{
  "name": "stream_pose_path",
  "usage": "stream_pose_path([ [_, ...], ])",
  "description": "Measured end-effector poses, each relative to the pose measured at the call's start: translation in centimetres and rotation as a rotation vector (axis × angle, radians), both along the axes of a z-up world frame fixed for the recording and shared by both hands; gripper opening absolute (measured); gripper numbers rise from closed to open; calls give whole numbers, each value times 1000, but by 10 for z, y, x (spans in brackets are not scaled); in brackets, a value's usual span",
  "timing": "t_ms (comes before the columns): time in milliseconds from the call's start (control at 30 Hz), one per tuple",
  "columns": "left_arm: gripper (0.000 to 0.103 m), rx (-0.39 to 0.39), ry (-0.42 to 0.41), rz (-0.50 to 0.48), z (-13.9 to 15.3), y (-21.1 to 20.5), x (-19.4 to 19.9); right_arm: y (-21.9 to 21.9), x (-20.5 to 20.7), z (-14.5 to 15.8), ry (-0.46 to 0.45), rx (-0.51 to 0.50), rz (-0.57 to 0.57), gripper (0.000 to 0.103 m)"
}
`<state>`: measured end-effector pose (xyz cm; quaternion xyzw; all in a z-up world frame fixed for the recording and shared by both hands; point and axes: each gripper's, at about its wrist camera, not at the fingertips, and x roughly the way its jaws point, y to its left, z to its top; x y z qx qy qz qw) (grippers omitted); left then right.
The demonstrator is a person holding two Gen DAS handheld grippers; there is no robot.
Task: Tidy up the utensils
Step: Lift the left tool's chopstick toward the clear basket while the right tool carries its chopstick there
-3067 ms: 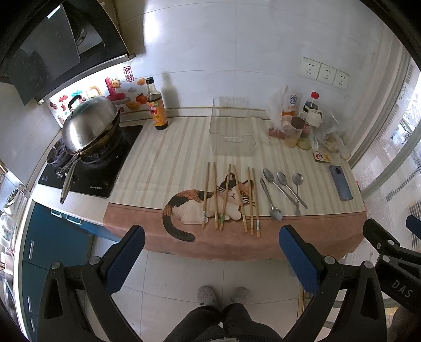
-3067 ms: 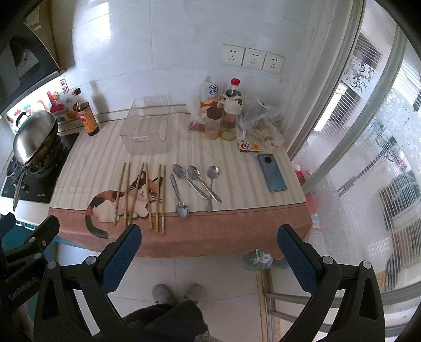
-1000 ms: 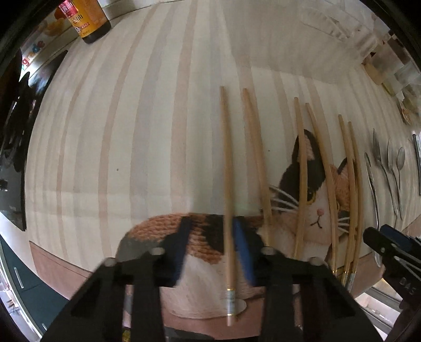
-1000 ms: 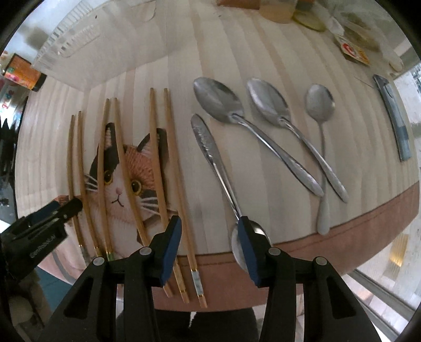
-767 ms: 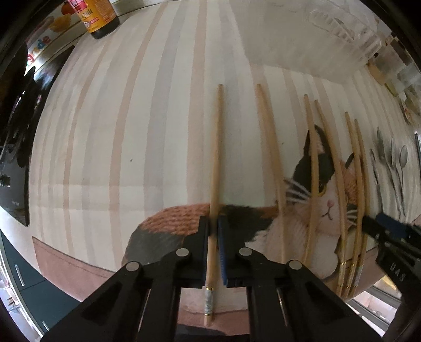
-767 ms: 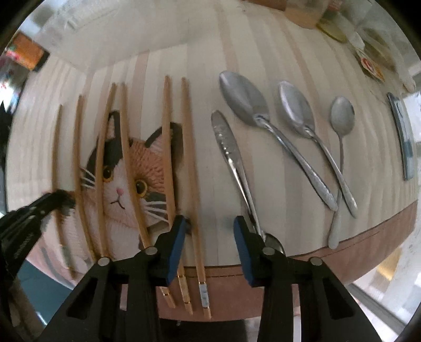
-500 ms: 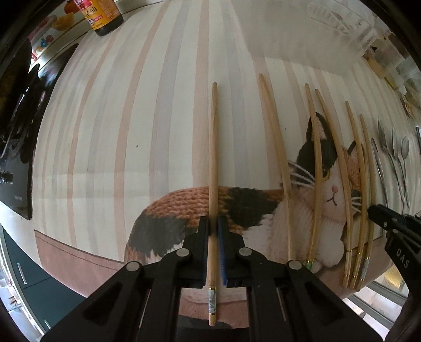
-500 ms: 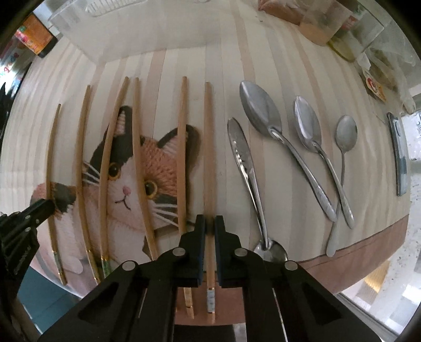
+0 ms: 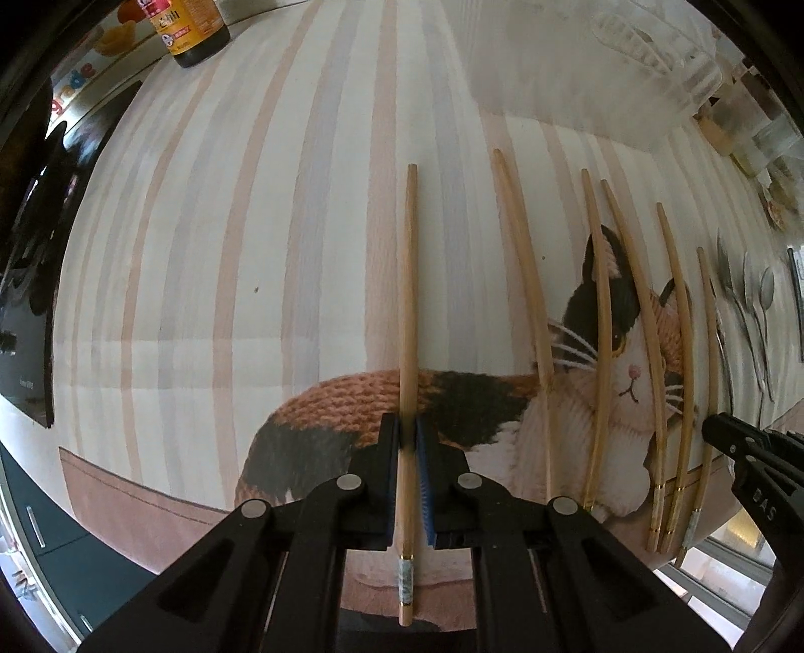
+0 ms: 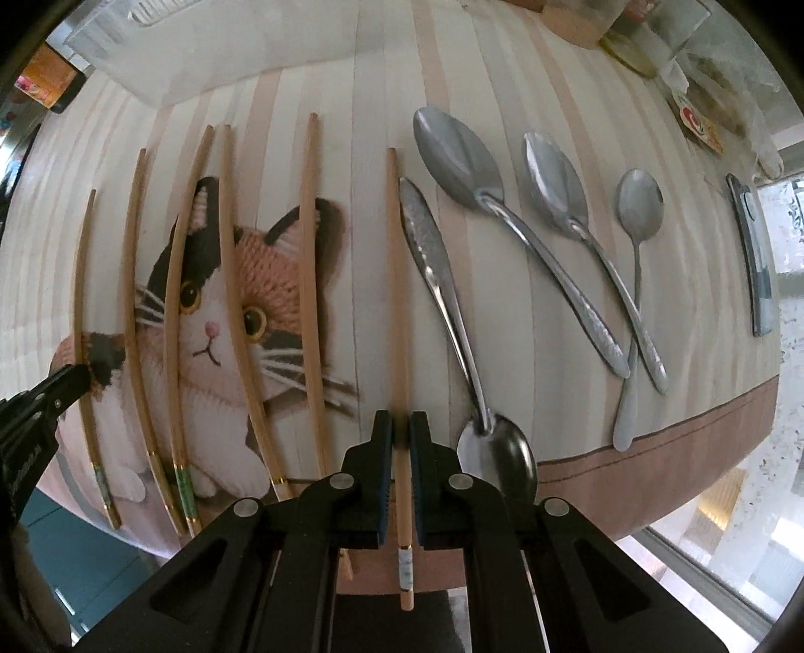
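Observation:
Several wooden chopsticks lie side by side on a striped cat-print cloth (image 9: 211,261), with several metal spoons (image 10: 507,211) to their right. My left gripper (image 9: 408,432) is shut on the leftmost chopstick (image 9: 409,281), near its thick end. My right gripper (image 10: 400,427) is shut on the rightmost chopstick (image 10: 394,261), next to a spoon handle (image 10: 437,281). Both held chopsticks point away from me. The right gripper also shows at the right edge of the left wrist view (image 9: 743,452).
A clear plastic bin (image 9: 638,65) stands at the back of the cloth. A soy sauce bottle (image 9: 193,30) stands back left beside the black hob (image 9: 25,311). A phone (image 10: 754,256) and jars (image 10: 633,35) are at the right. The counter edge is near me.
Both grippers came down from above the counter to the cloth and closed, the left on the leftmost chopstick, the right on the rightmost one. Over the last half second the grips held.

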<state>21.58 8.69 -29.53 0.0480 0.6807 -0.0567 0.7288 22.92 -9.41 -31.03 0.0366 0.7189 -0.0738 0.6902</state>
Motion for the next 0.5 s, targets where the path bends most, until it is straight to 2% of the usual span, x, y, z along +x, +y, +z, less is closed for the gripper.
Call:
stream_pose_path([
  [267,7,-11,-2,-42,3,-1,22,10,5,-6,33,-30,-13,8],
  [400,5,3,-4,-85,3,-8,33,2,18,-1,38,-55,-14,9],
  [433,5,7,-2,-89,3,-11,37,-12,11,-2,32,-59,-14,7],
  [500,5,16,-1,-88,4,-14,43,-14,4,-2,10,-60,-30,7],
])
